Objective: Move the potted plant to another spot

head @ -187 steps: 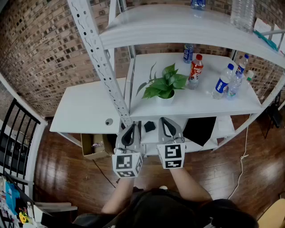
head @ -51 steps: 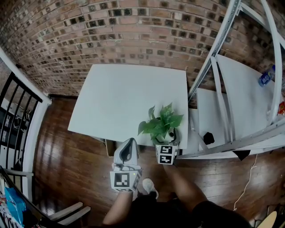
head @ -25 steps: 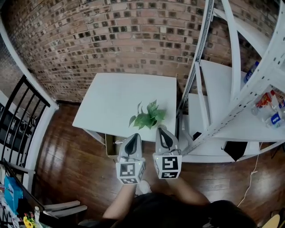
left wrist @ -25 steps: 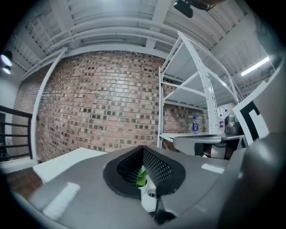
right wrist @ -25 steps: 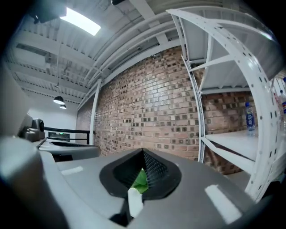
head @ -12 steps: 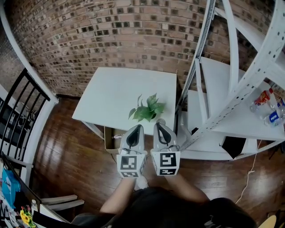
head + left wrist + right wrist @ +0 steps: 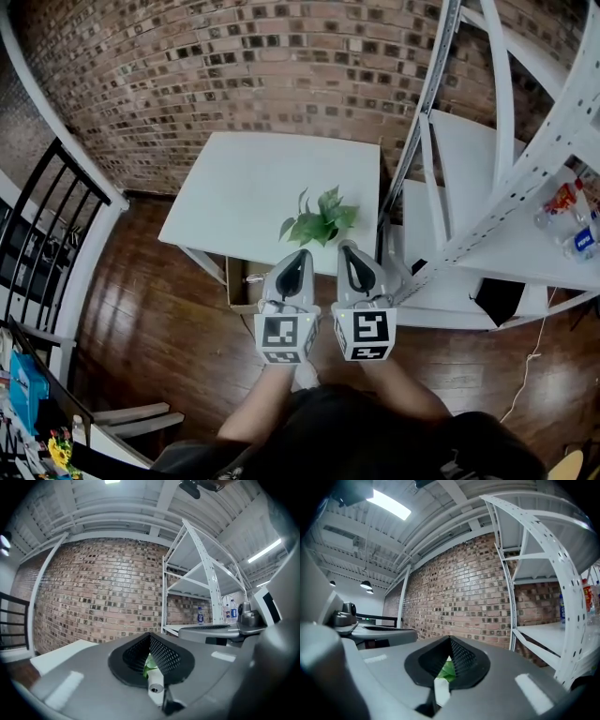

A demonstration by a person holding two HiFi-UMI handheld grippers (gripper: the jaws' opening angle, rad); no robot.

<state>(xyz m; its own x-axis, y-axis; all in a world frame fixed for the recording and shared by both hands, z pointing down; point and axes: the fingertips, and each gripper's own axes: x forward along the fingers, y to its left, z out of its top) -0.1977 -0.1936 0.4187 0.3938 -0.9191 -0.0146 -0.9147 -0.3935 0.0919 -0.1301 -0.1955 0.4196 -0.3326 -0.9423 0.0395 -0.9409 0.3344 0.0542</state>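
Observation:
The potted plant (image 7: 321, 221) stands near the front right corner of the white table (image 7: 234, 187), its green leaves spread and its pot mostly hidden behind them. My left gripper (image 7: 301, 255) and right gripper (image 7: 349, 248) hover side by side just in front of the table's front edge, pointing level at the plant. Both are shut with nothing between their jaws. A sliver of green leaf (image 7: 148, 664) shows past the closed left gripper (image 7: 150, 637), and more leaf (image 7: 447, 670) shows past the right gripper (image 7: 450, 641).
A white metal shelving rack (image 7: 487, 206) rises right of the table, with bottles (image 7: 567, 220) on a shelf. A cardboard box (image 7: 239, 281) sits under the table. A black railing (image 7: 42, 234) runs along the left. A brick wall (image 7: 234, 66) is behind.
Both grippers have stayed side by side, shut, in front of the plant. The plant has not moved on the table. Only the head view has shifted slightly.

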